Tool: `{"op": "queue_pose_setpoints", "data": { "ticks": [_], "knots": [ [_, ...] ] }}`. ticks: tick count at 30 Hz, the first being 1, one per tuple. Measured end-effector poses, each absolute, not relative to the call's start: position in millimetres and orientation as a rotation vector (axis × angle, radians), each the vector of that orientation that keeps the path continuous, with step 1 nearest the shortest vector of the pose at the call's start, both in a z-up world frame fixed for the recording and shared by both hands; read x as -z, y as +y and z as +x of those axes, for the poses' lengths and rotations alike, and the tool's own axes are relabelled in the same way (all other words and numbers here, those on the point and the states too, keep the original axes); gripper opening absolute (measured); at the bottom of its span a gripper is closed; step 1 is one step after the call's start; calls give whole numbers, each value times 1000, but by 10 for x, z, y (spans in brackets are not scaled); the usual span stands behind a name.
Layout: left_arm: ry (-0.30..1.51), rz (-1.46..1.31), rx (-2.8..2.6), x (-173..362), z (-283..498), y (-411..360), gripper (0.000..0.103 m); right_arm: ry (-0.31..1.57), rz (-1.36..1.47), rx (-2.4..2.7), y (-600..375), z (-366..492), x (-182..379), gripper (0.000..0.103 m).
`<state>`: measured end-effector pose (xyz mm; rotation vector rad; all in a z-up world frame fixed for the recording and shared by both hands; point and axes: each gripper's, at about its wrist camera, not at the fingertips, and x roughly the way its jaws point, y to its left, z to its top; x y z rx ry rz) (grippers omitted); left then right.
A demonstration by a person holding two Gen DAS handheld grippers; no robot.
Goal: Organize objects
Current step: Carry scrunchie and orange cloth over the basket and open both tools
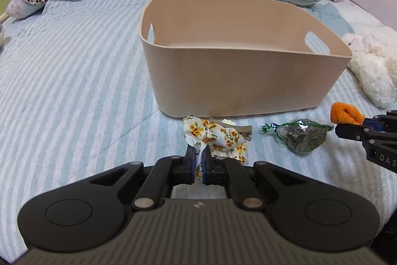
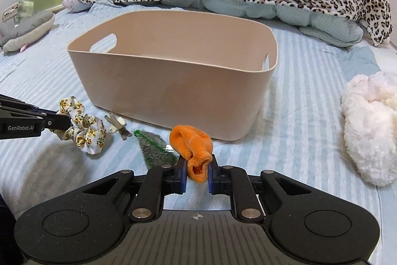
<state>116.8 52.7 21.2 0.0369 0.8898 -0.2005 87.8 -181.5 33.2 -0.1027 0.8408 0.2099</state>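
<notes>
Floral fabric scrunchie [image 1: 218,140] is pinched by the left gripper [image 1: 197,160]; plush orange pouch [image 2: 192,148] is clamped by the right gripper [image 2: 197,171], before a smooth beige tub [image 2: 173,81].

A floral scrunchie [image 1: 218,140] and an orange plush piece [image 2: 192,149] hang pinched before the empty beige bin [image 2: 173,88].

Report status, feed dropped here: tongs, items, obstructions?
Left tongs shut on floral scrunchie. Right tongs shut on orange cloth. Beige bin ahead, path clear.
</notes>
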Motion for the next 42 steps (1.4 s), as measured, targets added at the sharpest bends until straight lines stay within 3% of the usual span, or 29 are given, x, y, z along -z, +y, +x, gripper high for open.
{"op": "queue_pose_setpoints", "data": {
  "ticks": [23, 42],
  "knots": [
    [710, -8, 219, -1032, 874, 540, 6, 620, -28, -226, -1987, 532, -1167, 14],
    [606, -34, 220, -1330, 1513, 353, 6, 497, -24, -224, -1884, 1075, -1576, 14]
  ]
}}
